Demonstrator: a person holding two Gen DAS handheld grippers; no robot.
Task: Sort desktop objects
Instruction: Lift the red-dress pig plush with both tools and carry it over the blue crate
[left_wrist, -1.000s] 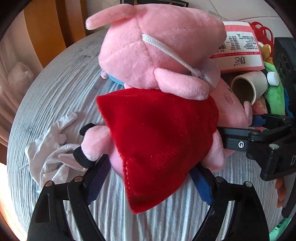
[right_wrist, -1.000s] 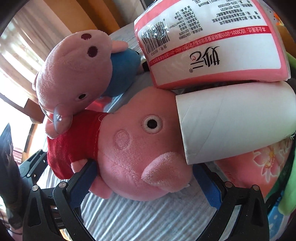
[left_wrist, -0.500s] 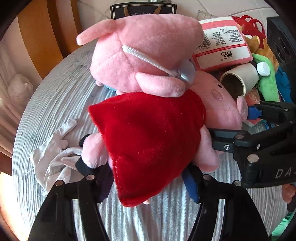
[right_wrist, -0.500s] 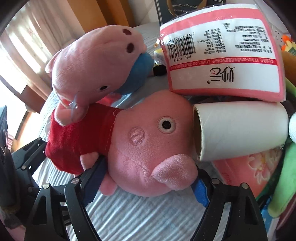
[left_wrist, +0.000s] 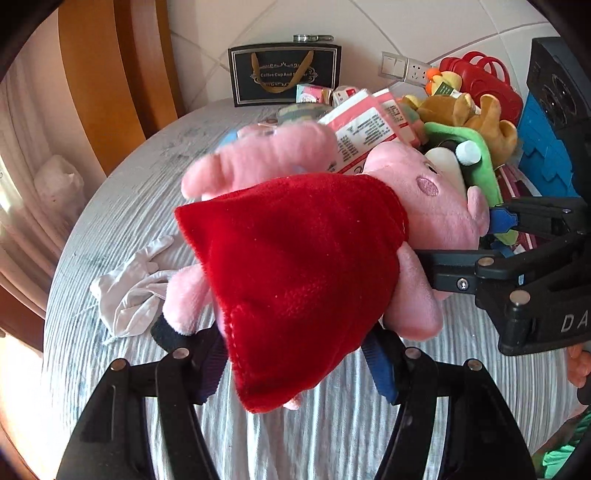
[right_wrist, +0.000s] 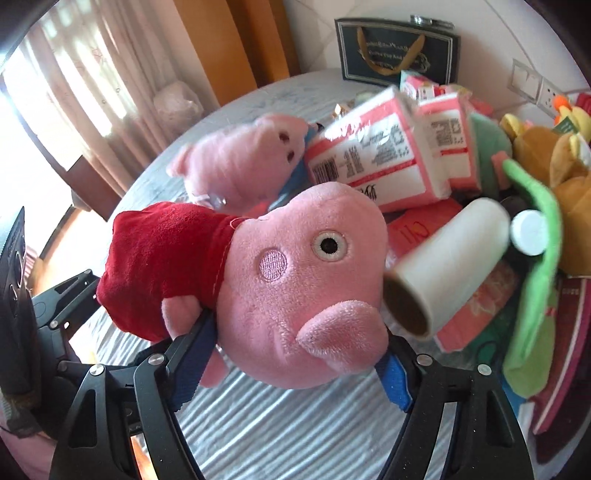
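A pink pig plush in a red dress (left_wrist: 303, 266) (right_wrist: 295, 273) is held by both grippers above the grey striped tabletop. My left gripper (left_wrist: 301, 363) is shut on its dress and legs. My right gripper (right_wrist: 291, 365) is shut on its head and also shows in the left wrist view (left_wrist: 491, 236). A second pink pig plush with a blue body (right_wrist: 240, 166) (left_wrist: 266, 155) lies on the table behind it.
A white roll (right_wrist: 450, 258), pink tissue packs (right_wrist: 376, 158), a green plush (right_wrist: 535, 258), a brown plush (left_wrist: 469, 110) and a red case (left_wrist: 484, 85) are piled at the right. A black gift bag (left_wrist: 284, 74) stands at the back. A white glove (left_wrist: 129, 288) lies at the left.
Both grippers have lifted the red-dress pig and drawn it back from the pile. The second pig has slid off it onto the table. The tissue pack and roll have shifted.
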